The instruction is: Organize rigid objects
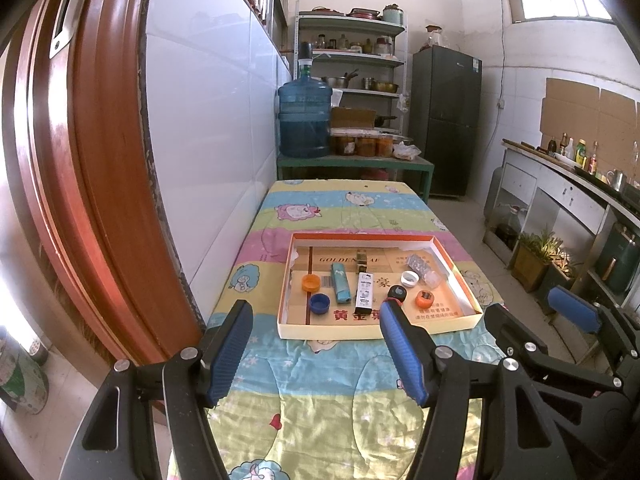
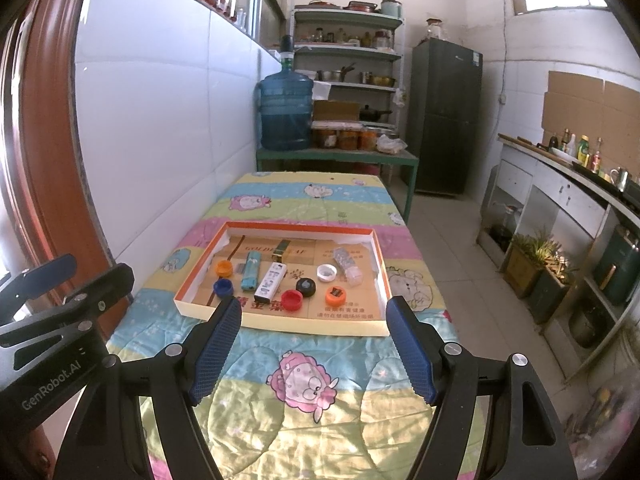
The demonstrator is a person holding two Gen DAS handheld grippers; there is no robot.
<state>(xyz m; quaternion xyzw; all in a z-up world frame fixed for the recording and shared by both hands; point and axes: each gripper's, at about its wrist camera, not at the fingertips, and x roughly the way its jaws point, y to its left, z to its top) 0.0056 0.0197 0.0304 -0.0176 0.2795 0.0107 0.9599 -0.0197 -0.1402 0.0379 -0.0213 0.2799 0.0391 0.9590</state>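
Left wrist view. The left gripper (image 1: pixel 316 344) stood with its jaws spread wide and nothing between them, held back from the near rim of the shallow box (image 1: pixel 380 330) on the quilted table (image 1: pixel 320 412). All small items lay inside the box: an orange cap (image 1: pixel 310 282) and a blue cap (image 1: pixel 319 304) at the left, a teal lighter (image 1: pixel 340 283) and a white lighter (image 1: pixel 364 294) side by side near the middle, a gold lighter (image 1: pixel 362 261) behind them, a white cap (image 1: pixel 410 278), a black cap (image 1: pixel 397 293) partly hidden by the gripper finger, and an orange sharpener-like piece (image 1: pixel 424 298) at the right. The right gripper (image 1: pixel 532 312) showed at the right edge.

Right wrist view. The right gripper (image 2: pixel 314 316) was likewise spread wide and empty, centred before the box (image 2: pixel 320 326). A red cap (image 2: pixel 291 300) lay just beside the black cap (image 2: pixel 306 286); a clear bottle (image 2: pixel 347 264) lay on its side toward the far right.

Procedure note. The items already lay within the box, so the scene fitted either a loose layout awaiting grouping or a finished one. For any pick, the jaws should straddle a single item, lighters across their narrow width, clear of neighbours.
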